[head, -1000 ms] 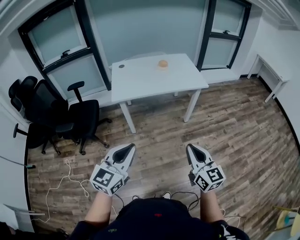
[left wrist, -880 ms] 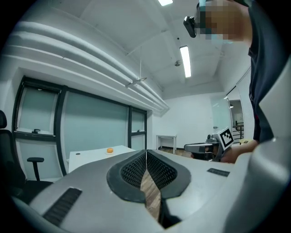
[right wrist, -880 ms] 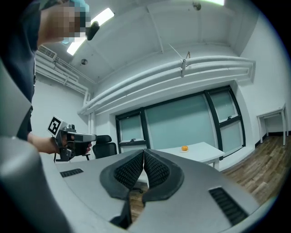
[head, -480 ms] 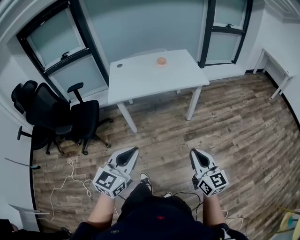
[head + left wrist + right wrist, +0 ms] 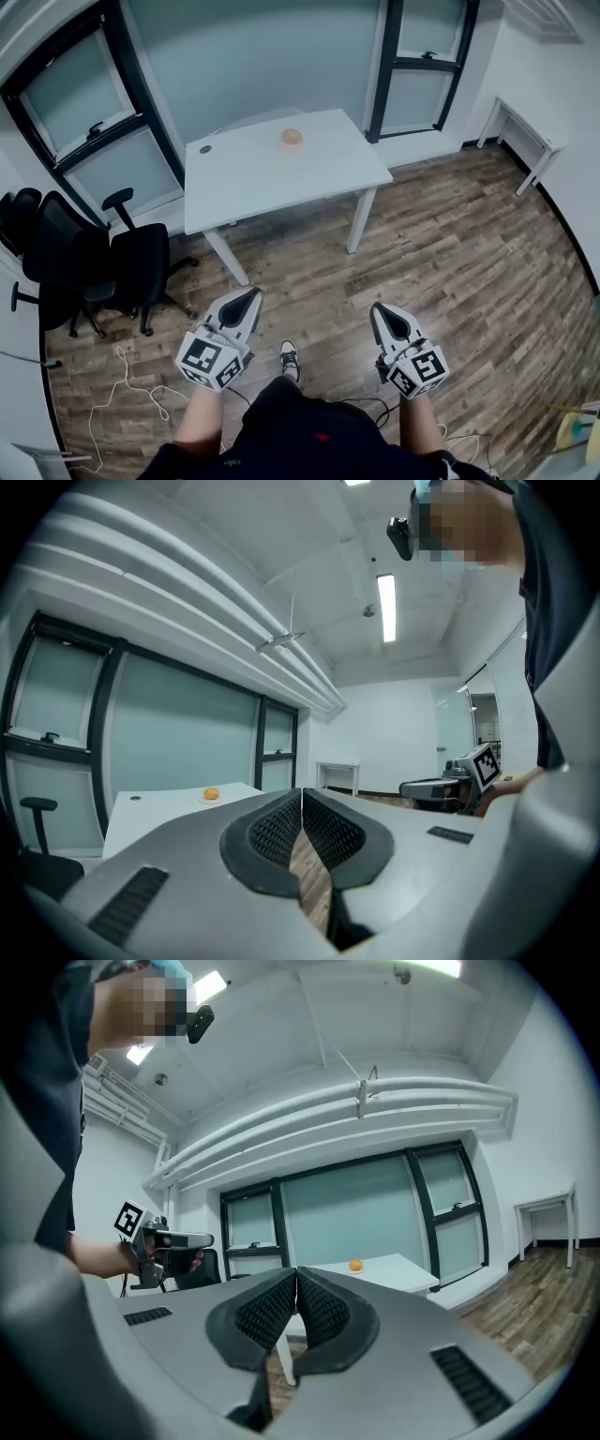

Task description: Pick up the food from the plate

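Observation:
A small orange piece of food (image 5: 291,137) rests on a pale plate (image 5: 292,146) near the far edge of a white table (image 5: 262,173). It shows tiny in the left gripper view as the food (image 5: 211,794) and in the right gripper view as the food (image 5: 355,1265). My left gripper (image 5: 248,299) and right gripper (image 5: 385,312) hover low over the wooden floor, well short of the table. Both are shut with nothing between the pads. The left gripper (image 5: 302,794) and right gripper (image 5: 296,1272) each point toward the table.
Black office chairs (image 5: 89,262) stand left of the table by dark-framed windows. A small dark disc (image 5: 204,148) lies at the table's far left. A white side table (image 5: 520,141) is against the right wall. White cables (image 5: 122,394) trail on the floor.
The table and food have shifted left and slightly nearer in the head view as the person steps forward. Both grippers stay shut and keep their low positions.

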### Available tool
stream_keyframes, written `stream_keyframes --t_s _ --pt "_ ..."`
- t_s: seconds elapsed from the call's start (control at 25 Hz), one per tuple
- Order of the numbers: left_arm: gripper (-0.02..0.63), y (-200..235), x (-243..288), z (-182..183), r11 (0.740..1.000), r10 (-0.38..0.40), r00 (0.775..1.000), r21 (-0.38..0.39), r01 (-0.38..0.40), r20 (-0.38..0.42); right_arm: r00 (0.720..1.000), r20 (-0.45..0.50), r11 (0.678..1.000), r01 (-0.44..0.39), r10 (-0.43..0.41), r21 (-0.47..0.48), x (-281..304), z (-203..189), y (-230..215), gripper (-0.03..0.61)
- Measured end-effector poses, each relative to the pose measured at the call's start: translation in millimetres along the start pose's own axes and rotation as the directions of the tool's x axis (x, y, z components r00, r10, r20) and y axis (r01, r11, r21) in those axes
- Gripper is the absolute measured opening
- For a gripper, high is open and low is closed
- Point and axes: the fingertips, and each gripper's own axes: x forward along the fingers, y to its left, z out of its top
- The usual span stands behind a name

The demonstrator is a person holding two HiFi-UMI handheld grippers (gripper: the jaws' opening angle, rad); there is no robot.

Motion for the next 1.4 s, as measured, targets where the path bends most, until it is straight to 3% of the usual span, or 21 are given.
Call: stream_keyframes --t_s 0.24,0.48,0.88,1.16,1.4 --pt "0.023 51.3 54.0 6.8 1.0 -0.023 0.999 -0.012 0.024 0.023 1.0 0.012 1.0 0.011 -0.011 0.008 60.1 6.4 -29.9 0.023" --pt "0.023 142.6 97.9 6.9 0.999 -0.019 1.0 -0.035 0.02 0.023 1.0 0.01 1.0 -0.008 0.008 -0.009 170.1 13.3 -48.3 0.023" --pt "0.023 278.5 157.3 41.0 0.999 -0.041 0.998 -0.021 0.042 0.04 1.0 0.021 0.999 -0.015 0.015 -0.043 326.2 43.8 -63.6 0.025" --pt "0.023 319.3 197.2 48.6 0.999 -0.039 0.998 -0.018 0.04 0.05 0.999 -0.048 0.997 0.011 -0.015 -0.077 375.8 36.8 -97.3 0.025" --pt "0.023 344.1 227.7 47.0 1.0 -0.008 0.999 -0.02 0.009 0.037 0.999 -0.034 0.996 -0.032 0.029 -0.08 424.1 40.2 -125.1 0.025"
